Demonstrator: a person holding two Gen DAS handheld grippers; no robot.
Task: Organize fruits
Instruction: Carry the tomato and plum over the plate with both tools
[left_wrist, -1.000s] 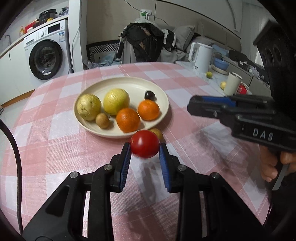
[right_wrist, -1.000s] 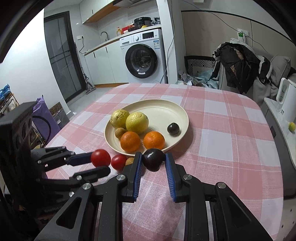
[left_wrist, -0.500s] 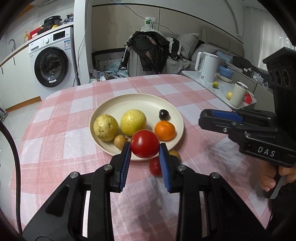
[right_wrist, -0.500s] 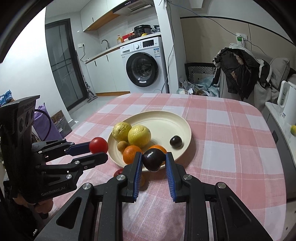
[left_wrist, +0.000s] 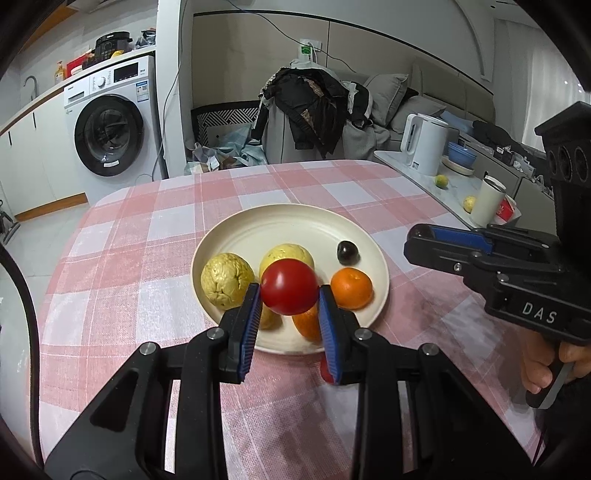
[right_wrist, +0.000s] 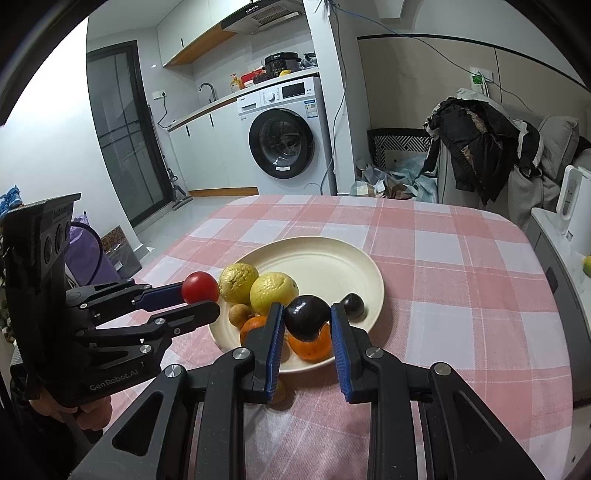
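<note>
This is a lived-in home, an open kitchen and living space. A front-loading washing machine (right_wrist: 286, 144) sits under a white counter with a sink tap (right_wrist: 207, 88), a range hood (right_wrist: 258, 14) above. Beyond the bench's (left_wrist: 314, 181) far edge, clothes are heaped over a chair (left_wrist: 314, 107), beside sofa cushions (left_wrist: 388, 92). An electric kettle (left_wrist: 423, 144) stands on a side counter off the bench's right edge.
</note>
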